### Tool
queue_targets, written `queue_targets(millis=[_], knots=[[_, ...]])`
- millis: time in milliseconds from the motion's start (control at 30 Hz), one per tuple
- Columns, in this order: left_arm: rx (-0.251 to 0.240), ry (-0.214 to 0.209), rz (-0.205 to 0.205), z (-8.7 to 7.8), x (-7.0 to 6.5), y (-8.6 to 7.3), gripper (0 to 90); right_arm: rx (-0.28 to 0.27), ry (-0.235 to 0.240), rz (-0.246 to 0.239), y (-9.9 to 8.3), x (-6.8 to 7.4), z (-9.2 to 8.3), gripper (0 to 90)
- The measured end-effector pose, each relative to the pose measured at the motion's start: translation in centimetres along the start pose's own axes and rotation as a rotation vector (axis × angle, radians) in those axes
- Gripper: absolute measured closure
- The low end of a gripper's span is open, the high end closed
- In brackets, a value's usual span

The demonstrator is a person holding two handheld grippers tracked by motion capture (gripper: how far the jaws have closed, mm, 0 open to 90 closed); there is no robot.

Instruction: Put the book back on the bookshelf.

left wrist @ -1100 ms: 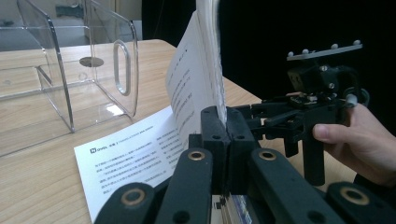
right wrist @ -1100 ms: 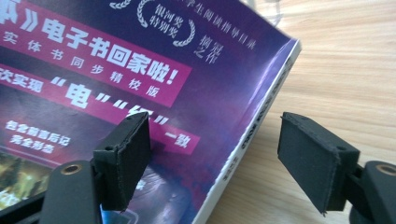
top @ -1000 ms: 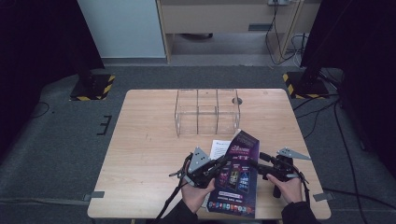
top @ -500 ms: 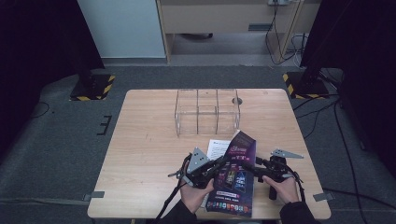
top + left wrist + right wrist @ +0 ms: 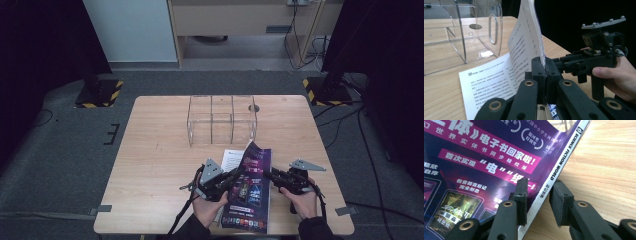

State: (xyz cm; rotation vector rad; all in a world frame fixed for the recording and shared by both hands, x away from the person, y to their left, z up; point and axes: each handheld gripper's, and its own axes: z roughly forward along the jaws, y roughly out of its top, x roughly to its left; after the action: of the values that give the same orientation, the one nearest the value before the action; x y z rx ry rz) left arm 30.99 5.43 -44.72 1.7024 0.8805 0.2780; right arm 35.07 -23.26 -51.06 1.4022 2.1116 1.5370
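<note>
On the wooden table (image 5: 150,165), left fingers (image 5: 541,72) clamp the magazine (image 5: 250,185); its spine sits between right fingers (image 5: 522,195).

My light wooden rectangular table (image 5: 160,150) stands on a grey carpeted floor (image 5: 60,165). Beyond it I face a pale blue-white wall panel (image 5: 130,30) and a beige wooden cabinet (image 5: 240,17). Black curtains (image 5: 45,45) flank both sides; yellow-and-black striped stand bases (image 5: 97,95) rest on the floor.
</note>
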Motion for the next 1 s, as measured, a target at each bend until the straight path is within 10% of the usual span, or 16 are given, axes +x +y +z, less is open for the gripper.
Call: queue_targets(millis=[833,1000], knots=[[0.149,0.113,-0.123,2.9,5.8,-3.1,64.6,-0.057,0.068,-0.063,0.5,1.4,-0.5,73.1],[0.163,0.138,-0.147,3.1,6.6,-3.6,79.3,-0.056,0.071,-0.070,0.6,1.6,-0.5,73.2]])
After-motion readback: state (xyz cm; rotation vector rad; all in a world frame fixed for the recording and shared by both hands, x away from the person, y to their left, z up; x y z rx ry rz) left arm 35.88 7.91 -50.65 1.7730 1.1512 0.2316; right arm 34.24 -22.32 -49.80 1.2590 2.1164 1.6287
